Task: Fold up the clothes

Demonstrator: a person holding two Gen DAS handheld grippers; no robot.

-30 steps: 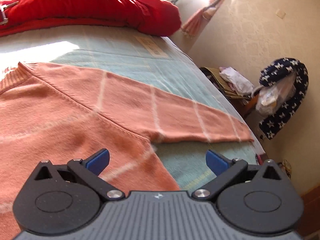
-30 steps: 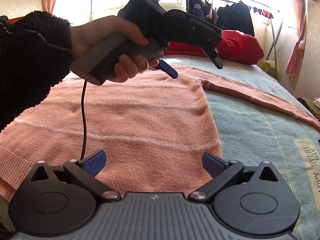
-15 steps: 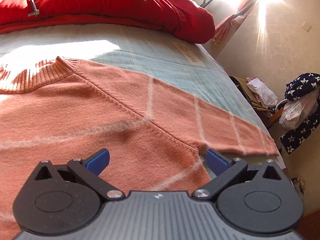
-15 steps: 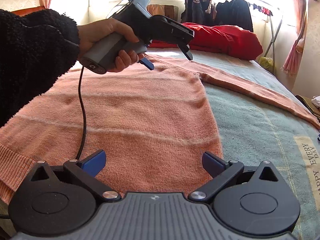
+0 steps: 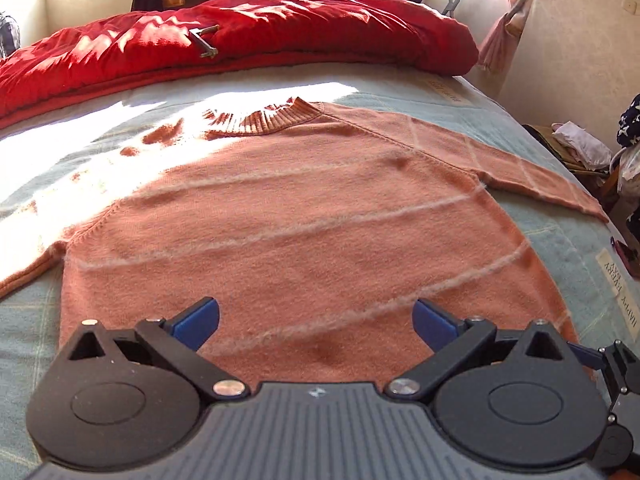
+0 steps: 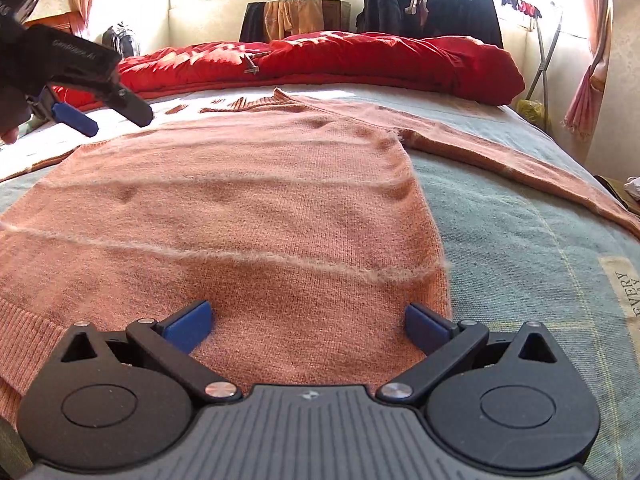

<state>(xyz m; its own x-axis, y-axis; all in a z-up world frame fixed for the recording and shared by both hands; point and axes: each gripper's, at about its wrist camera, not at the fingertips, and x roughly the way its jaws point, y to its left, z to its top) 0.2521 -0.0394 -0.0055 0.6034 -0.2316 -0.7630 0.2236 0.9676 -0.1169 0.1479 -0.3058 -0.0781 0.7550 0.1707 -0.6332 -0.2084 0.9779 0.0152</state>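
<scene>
The left gripper has pulled back from the shoulder; the flat salmon-pink striped knitted sweater lies unfolded, seemingly; both tongs, the right gripper too, gape empty.

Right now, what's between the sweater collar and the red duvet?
Only bare, sunlit bedsheet between the sweater collar and the red duvet, seen in the left wrist view.

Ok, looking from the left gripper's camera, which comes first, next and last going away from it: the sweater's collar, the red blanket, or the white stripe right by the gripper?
From the left gripper:
1. The white stripe, just ahead between its blue fingers, low on the orange sweater.
2. The ribbed collar, at the sweater's far end, partly in sunlight.
3. The red blanket, bunched across the far end of the bed, beyond the collar.
</scene>
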